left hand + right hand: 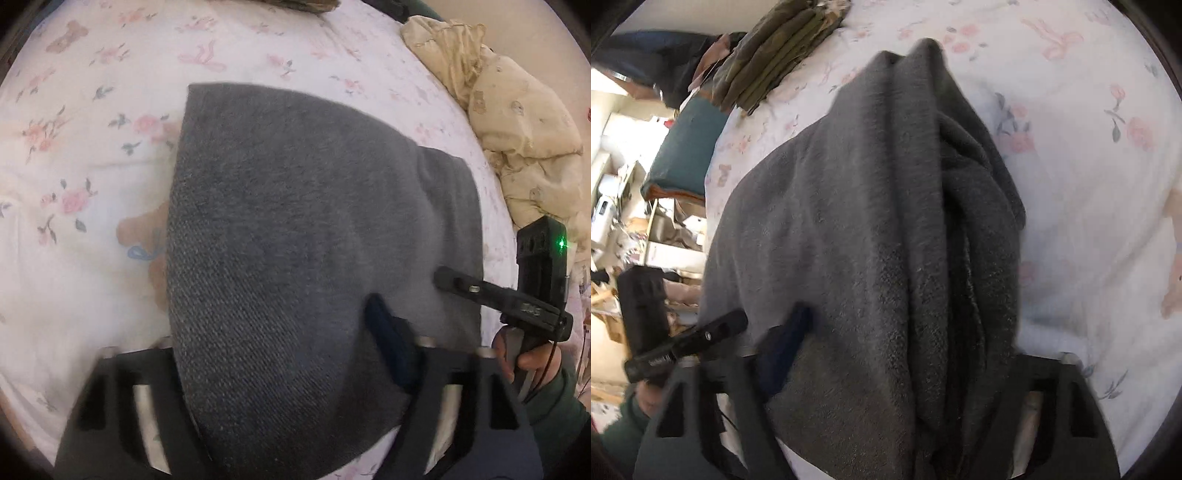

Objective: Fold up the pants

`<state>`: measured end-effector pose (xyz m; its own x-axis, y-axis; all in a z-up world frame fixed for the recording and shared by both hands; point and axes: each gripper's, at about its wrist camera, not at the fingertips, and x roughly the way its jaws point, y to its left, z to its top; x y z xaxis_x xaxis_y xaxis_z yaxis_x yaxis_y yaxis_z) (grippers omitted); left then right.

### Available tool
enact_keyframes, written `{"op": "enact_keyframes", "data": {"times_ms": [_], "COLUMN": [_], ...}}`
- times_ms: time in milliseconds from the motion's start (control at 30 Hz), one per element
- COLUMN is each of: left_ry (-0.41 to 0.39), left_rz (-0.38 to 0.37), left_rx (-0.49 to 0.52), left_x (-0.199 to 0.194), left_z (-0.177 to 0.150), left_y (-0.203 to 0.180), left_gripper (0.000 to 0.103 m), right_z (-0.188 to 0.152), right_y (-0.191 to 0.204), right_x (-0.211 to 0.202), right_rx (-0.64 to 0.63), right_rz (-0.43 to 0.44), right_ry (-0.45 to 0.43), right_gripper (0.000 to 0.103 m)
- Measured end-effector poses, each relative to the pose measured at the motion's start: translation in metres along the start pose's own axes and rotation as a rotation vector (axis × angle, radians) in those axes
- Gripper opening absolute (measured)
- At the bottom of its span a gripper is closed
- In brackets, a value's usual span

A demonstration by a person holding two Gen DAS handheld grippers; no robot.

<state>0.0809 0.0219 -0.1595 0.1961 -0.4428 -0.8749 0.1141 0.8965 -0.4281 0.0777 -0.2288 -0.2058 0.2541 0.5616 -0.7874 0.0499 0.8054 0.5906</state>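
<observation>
Left wrist view: the pants (295, 240) lie on the bed (74, 295) as a grey slab running straight away from me, near end passing between my left fingers (380, 350) and far edge square across the sheet. My left gripper (280, 369) straddles that near end, jaws apart with the cloth between them; one blue pad lies against the fabric on the right, the other is hidden behind the pants, so I read this as loose, not a pinch. My right gripper (458, 284) comes in from the right edge, its hand (532, 358) below it, one finger tip resting over the right border of the cloth.

So the long axis points forward from both hands, and both are at the same near end, left on the smooth side, right on the bunched side. I judge the next fold goes along that axis, near end carried toward the far edge.

The right wrist view shows what the left misses: deep ridges and a rumpled dark fold in the pants (886, 240) on its right side, my right gripper (894, 369) also spread around the cloth with no clear clamp, the left gripper (701, 339) just beside it, and a stack of folded olive clothes (775, 48) far up the bed.
</observation>
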Motion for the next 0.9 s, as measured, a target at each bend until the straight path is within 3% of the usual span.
{"op": "enact_keyframes", "data": {"times_ms": [67,233,367,467,633,767,900], "left_ry": [-0.012,-0.078,-0.129,-0.185,-0.324,-0.436,-0.498], "left_rz": [0.011,0.022,0.024,0.009,0.044,0.083,0.151], "left_rx": [0.025,0.019,0.065,0.092,0.129,0.137,0.129], "left_x": [-0.004,-0.026,-0.065,-0.099,-0.151,-0.175,-0.169], "left_z": [0.002,0.01,0.028,0.059,0.158,0.254,0.348], "left_y": [-0.006,-0.015,-0.025,-0.029,-0.026,-0.017,0.0], "left_gripper": [0.044,0.031,0.03,0.03,0.03,0.03,0.03], "right_z": [0.003,0.006,0.023,0.046,0.135,0.249,0.363], "right_y": [0.006,0.028,0.048,0.067,0.13,0.184,0.211], "right_x": [-0.004,-0.029,-0.059,-0.08,-0.095,-0.096,-0.07], "right_rx": [-0.023,-0.107,-0.081,-0.1,-0.232,-0.324,-0.302], "right_rz": [0.0,0.039,0.147,0.209,0.244,0.238,0.213], "right_ry": [-0.012,-0.103,-0.172,-0.224,-0.29,-0.363,-0.338], "right_gripper": [0.033,0.028,0.028,0.027,0.027,0.027,0.028]}}
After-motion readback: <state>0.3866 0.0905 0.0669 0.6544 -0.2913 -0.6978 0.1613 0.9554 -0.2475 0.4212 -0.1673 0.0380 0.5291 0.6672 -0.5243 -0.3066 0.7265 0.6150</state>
